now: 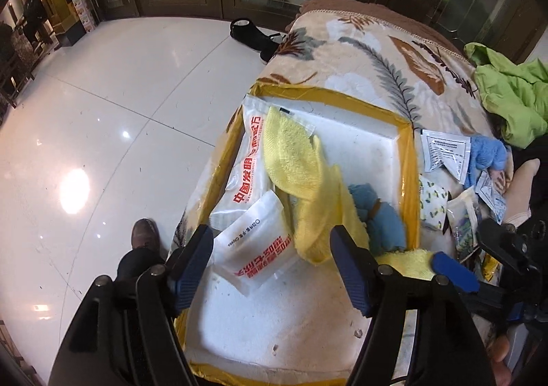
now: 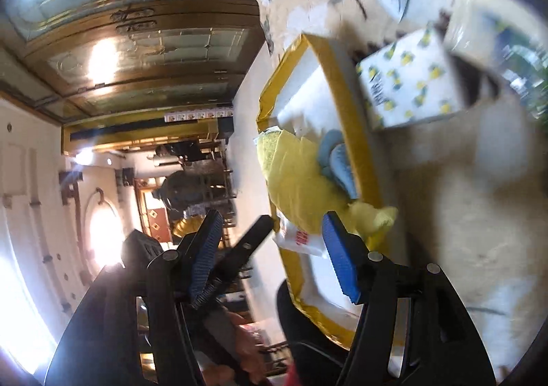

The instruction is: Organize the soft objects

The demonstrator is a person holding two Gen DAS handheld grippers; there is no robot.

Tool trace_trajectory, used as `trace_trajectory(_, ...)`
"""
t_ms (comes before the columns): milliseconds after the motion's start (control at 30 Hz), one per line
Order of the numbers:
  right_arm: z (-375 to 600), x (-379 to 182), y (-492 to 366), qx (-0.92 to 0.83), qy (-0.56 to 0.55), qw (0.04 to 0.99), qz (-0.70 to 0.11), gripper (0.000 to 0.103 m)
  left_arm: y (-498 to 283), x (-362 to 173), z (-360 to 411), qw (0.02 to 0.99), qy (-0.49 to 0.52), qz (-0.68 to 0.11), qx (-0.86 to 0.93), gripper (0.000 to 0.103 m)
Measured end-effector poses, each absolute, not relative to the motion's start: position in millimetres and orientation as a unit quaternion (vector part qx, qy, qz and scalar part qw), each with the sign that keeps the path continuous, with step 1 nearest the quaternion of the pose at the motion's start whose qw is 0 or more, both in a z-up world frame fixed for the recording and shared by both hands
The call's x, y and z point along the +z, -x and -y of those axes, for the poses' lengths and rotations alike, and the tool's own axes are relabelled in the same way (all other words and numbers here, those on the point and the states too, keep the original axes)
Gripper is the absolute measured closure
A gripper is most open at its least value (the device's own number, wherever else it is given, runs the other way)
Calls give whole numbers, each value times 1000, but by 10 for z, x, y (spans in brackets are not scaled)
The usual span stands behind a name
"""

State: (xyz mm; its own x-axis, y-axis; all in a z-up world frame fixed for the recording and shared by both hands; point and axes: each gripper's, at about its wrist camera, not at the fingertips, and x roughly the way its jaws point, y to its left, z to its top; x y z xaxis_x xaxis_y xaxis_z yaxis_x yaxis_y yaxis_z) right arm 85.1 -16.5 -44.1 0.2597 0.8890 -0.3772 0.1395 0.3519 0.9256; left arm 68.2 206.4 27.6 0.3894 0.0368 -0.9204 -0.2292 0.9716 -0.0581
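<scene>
The yellow towel (image 1: 301,180) lies draped inside the white foam box (image 1: 359,146) with yellow-taped rim, one corner spilling over the box's near right edge. Beside it in the box sit a blue cloth (image 1: 380,215) and white printed packets (image 1: 257,249). The box rests on a floral blanket (image 1: 359,54). Left tongs (image 1: 270,266) gape wide above the box, holding nothing; right tongs (image 2: 270,269) likewise gape, empty. A lemon-print packet (image 2: 411,88) lies just outside the box.

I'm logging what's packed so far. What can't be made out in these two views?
- Blue cloth in the box: left view, partly under the yellow towel; its full shape is hidden.
- Lemon-print pack: right view, motion blur makes its label unreadable.
- Packets beside the box: left view, print too small.
- Green garment: left view, cut off by the edge.
</scene>
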Motion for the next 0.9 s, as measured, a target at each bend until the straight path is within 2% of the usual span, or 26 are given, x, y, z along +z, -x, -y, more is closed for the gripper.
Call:
trace_trajectory(200, 688, -168, -685, 282, -431, 697, -499, 42, -649, 425, -1837, 834, 91, -541, 53, 32)
trace_trajectory(500, 1605, -151, -429, 210, -434, 737, -474, 42, -787, 517, -1164, 845, 62, -530, -26, 32)
trace_trajectory(767, 2037, -201, -254, 183, -450, 743, -461, 42, -904, 553, -484, 866, -96, -458, -174, 32)
trace_trajectory(900, 2157, -197, -254, 176, -452, 747, -455, 42, -1024, 354, -300, 835, -191, -464, -226, 32)
